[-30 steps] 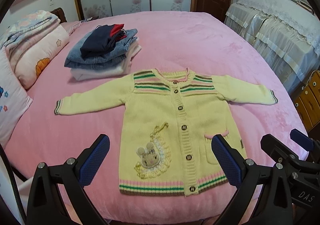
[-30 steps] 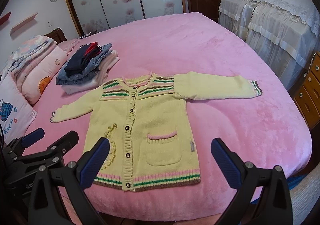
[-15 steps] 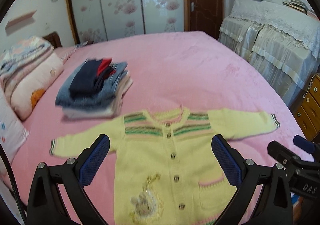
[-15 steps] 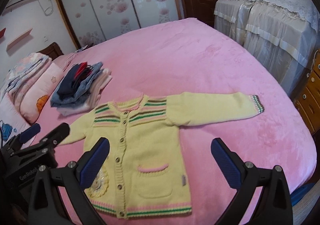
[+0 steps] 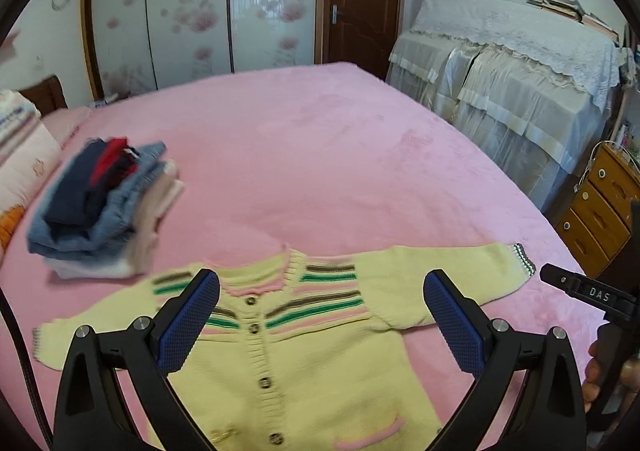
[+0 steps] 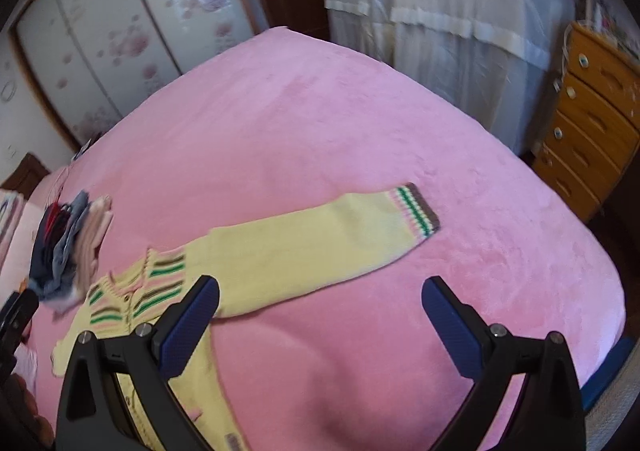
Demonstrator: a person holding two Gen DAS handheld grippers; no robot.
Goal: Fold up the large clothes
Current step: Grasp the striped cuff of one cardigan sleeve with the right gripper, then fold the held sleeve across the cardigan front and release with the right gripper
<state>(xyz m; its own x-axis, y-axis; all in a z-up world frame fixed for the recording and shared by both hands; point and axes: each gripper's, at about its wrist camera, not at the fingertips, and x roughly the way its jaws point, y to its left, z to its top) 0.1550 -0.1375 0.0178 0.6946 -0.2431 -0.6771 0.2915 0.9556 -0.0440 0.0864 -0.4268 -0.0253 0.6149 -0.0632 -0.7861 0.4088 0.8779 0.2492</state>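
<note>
A yellow knitted cardigan (image 5: 304, 355) with green, pink and brown stripes lies flat and buttoned on the pink bed (image 5: 320, 155), both sleeves spread out. My left gripper (image 5: 322, 315) hovers open above its chest and collar, holding nothing. In the right wrist view the cardigan (image 6: 132, 303) sits at lower left and its long sleeve (image 6: 320, 239) stretches right to a striped cuff (image 6: 418, 211). My right gripper (image 6: 320, 315) is open over the pink cover just below that sleeve, its left finger near the armpit.
A stack of folded clothes (image 5: 104, 207) sits on the bed's left side, with pillows (image 5: 24, 163) beyond it. A cloth-covered piece of furniture (image 5: 516, 79) and a wooden drawer chest (image 5: 600, 207) stand right of the bed. The other gripper's body (image 5: 592, 295) shows at right.
Both grippers have moved forward and lower over the cardigan. The left view now frames the collar area; the right view has swung right toward the outstretched sleeve. Both stayed open.
</note>
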